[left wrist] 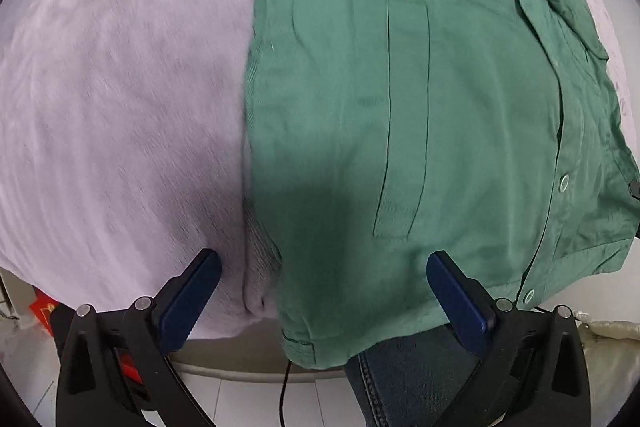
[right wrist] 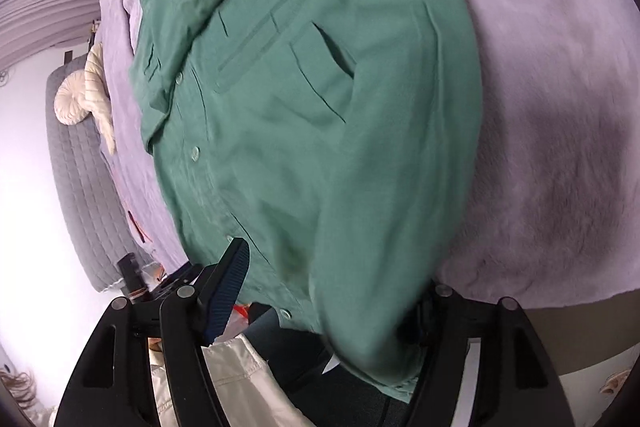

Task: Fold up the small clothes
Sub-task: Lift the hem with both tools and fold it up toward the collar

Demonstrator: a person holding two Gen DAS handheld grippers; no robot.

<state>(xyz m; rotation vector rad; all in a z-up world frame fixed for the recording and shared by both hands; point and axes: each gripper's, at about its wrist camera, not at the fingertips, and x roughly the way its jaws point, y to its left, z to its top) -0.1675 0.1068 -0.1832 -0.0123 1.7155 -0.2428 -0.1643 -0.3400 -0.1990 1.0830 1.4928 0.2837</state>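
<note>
Lilac fleece blanket [left wrist: 120,107] underlies green shirt [left wrist: 400,107]; cream cushion [right wrist: 74,103] beside.

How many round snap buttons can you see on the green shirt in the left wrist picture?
2 on the green shirt, both along its front placket: one snap at the right side, one snap lower, near the hem. Others may be hidden under the folds higher up.

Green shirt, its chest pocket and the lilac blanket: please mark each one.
Green shirt [left wrist: 328,131]: left wrist view, plain front panel.
Chest pocket [left wrist: 404,115]: left wrist view, middle of the stitched pocket.
Lilac blanket [right wrist: 560,107]: right wrist view, bare plush beside the shirt.
</note>
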